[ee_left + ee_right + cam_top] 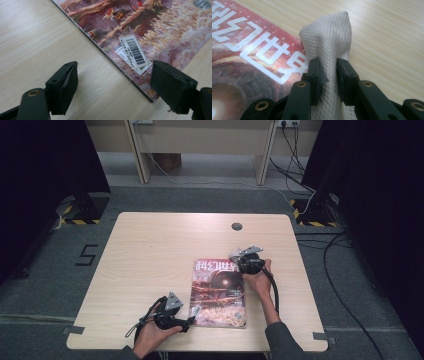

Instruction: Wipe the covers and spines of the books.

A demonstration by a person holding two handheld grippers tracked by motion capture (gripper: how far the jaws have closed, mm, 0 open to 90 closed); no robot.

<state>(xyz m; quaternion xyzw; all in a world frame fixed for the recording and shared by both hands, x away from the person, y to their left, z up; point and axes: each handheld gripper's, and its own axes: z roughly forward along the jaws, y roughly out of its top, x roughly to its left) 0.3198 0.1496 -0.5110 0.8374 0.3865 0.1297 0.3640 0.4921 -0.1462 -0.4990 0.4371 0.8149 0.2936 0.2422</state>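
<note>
Nearest the person, the left hand-held gripper (191,321) rests with its jaws spread wide and empty at the lower left corner of the glossy red-covered magazine (219,292), which lies flat on the pale wooden worktop (145,255). Farther off, at the magazine's top right corner, the right hand-held gripper (239,260) pinches a folded white embossed paper towel (328,45) tightly between its pads.

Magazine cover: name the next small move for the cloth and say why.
Probably drag the white cloth across the magazine. The right gripper pinches it at the cover's top right corner, while the left gripper stands open at the lower left corner, seemingly to steady it.
</note>
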